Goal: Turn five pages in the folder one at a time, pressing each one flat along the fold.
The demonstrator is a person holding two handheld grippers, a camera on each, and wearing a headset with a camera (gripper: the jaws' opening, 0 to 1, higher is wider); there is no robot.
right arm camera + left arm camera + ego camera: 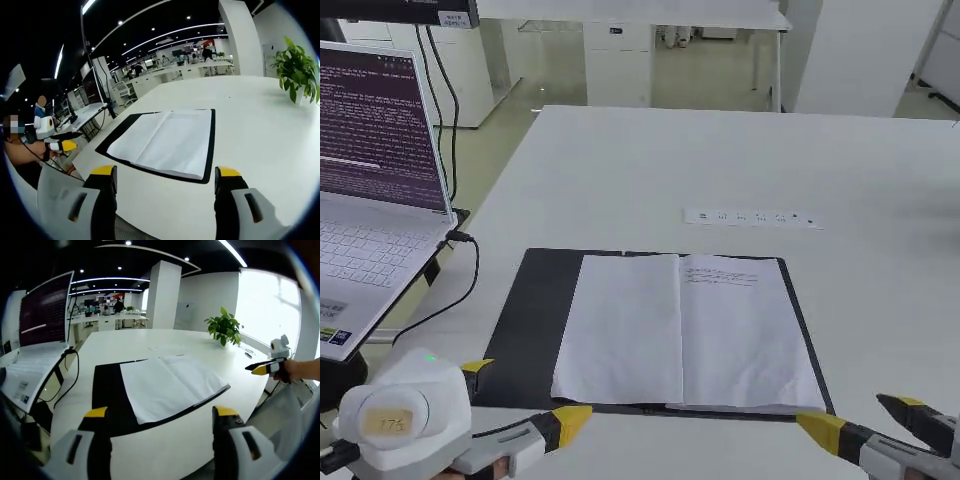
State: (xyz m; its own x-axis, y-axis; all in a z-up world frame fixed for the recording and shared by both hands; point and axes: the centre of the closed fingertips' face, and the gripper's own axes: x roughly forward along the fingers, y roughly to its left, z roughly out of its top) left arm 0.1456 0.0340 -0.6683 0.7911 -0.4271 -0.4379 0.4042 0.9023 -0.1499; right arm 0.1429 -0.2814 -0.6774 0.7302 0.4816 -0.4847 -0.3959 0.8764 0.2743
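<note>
A black folder (520,330) lies open on the white table, white pages (620,325) spread to both sides of the centre fold; it appears also in the left gripper view (107,390) and right gripper view (210,150). The right-hand page (745,330) carries a few lines of text at its top. My left gripper (525,392) hovers open just off the folder's near left corner. My right gripper (860,418) hovers open off the near right corner. Neither touches the paper. Both sets of yellow-tipped jaws stand wide apart, left gripper (157,412) and right gripper (162,172).
An open laptop (365,210) with a lit screen stands at the left, its cable (460,285) trailing toward the folder's left edge. A flat white strip (750,217) lies beyond the folder. A potted plant (225,327) stands at the table's far side.
</note>
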